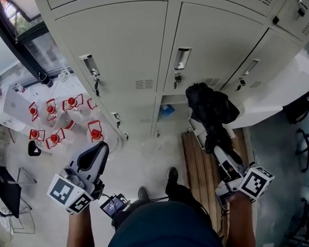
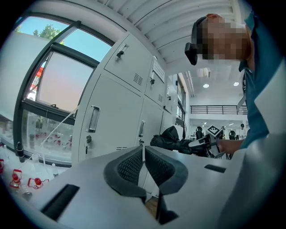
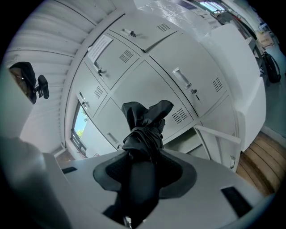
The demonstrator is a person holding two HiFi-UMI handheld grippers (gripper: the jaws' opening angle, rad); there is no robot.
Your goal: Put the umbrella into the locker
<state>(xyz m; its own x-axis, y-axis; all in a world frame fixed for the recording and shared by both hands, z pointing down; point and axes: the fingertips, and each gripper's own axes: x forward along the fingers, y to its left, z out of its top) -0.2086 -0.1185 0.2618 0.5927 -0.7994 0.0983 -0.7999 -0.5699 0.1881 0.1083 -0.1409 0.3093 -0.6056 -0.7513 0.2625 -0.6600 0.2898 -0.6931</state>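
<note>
Jaws: right gripper (image 3: 144, 156) clamps umbrella (image 3: 145, 120); left gripper (image 2: 144, 154) seemingly closed, empty.

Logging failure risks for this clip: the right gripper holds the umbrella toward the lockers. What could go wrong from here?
The umbrella is clamped near one end in the right gripper, its loose fabric bunched ahead; that could snag on the open locker's frame. Something blue already lies inside and may block it. The left gripper is shut and empty, so it is not steadying anything.
</note>
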